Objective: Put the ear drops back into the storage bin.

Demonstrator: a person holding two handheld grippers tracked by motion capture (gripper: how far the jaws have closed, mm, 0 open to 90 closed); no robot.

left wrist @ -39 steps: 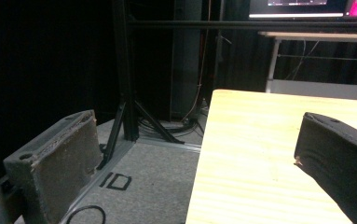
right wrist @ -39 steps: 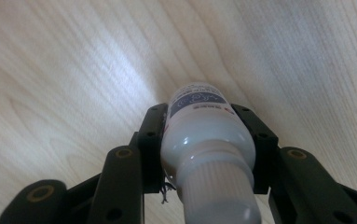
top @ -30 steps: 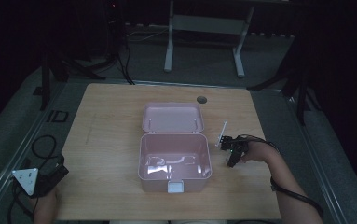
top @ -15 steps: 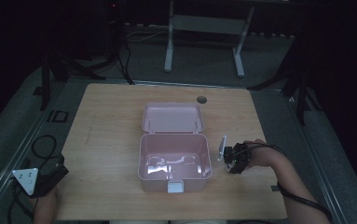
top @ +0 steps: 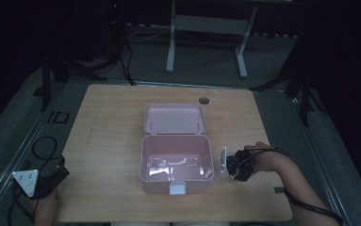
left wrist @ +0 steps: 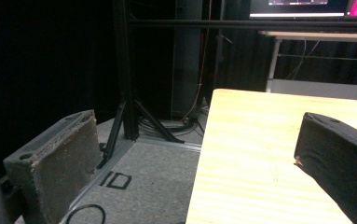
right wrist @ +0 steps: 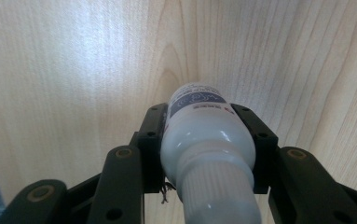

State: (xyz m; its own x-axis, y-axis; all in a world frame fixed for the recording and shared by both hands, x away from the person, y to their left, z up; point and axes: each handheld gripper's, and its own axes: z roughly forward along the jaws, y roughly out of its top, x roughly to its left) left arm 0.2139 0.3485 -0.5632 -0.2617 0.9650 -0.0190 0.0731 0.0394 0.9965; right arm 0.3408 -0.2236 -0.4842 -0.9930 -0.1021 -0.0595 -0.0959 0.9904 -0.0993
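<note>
Slid nearer the front edge of the table (top: 112,117) since a second ago, that right gripper (top: 232,165), bottle (top: 224,160) and all, and a touch closer to the box (top: 176,162). Everything else same as before.

Going left to right: left gripper (top: 39,181) parked off the front-left corner, half over the table edge, jaws wide apart with nothing between them. Probably just waiting out of the way. Pink box mid-table, nearer the front edge, lid flipped back flat behind it so the inside stays open for loading. Looks pretty much empty apart from glare.

Then the bottle, just beside the box's right wall, not touching as far as can be told. Clamped across its white body (right wrist: 206,140) by both jaws, cap end back toward the hand. Long axis lined up with the gripper, base pointing out ahead, toward the box side in the high view. Held by the middle, probably so it won't swing on the way in.
</note>
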